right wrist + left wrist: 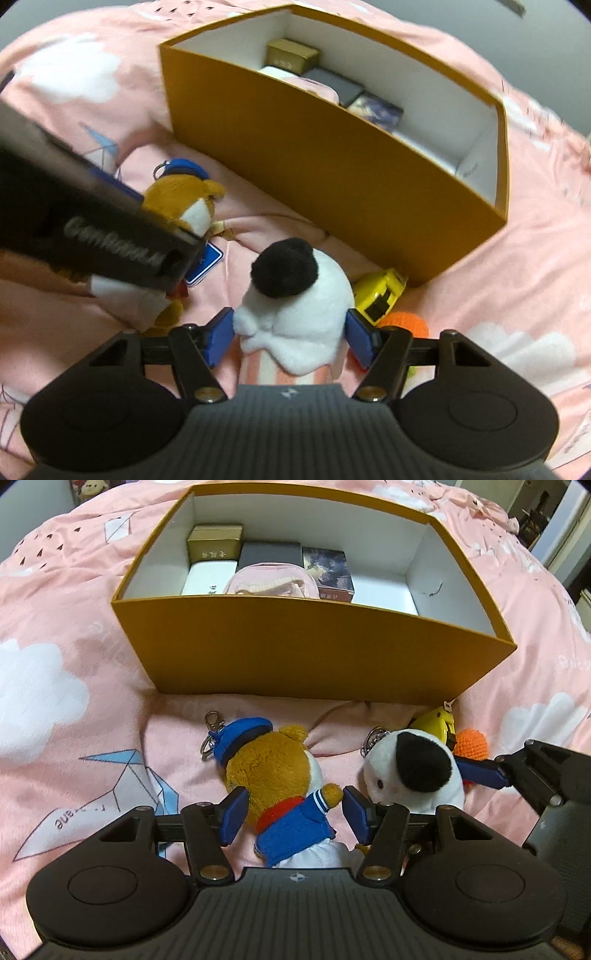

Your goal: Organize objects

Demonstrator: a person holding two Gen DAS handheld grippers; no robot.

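A brown bear plush (275,771) in a blue cap and jacket lies on the pink bedspread in front of an orange box (314,646). My left gripper (293,810) is open, its blue pads on either side of the bear's body. A white plush with a black patch (295,314) lies to the bear's right; it also shows in the left wrist view (413,771). My right gripper (290,338) is open around its body. The bear shows in the right wrist view (184,199), partly hidden by the left gripper.
The box (332,162) holds a gold box (214,542), a dark box (269,554), a white box (207,578), a pink pouch (269,583) and a printed box (328,574). A yellow tape measure (380,295) and an orange knitted ball (406,323) lie by the box's right corner.
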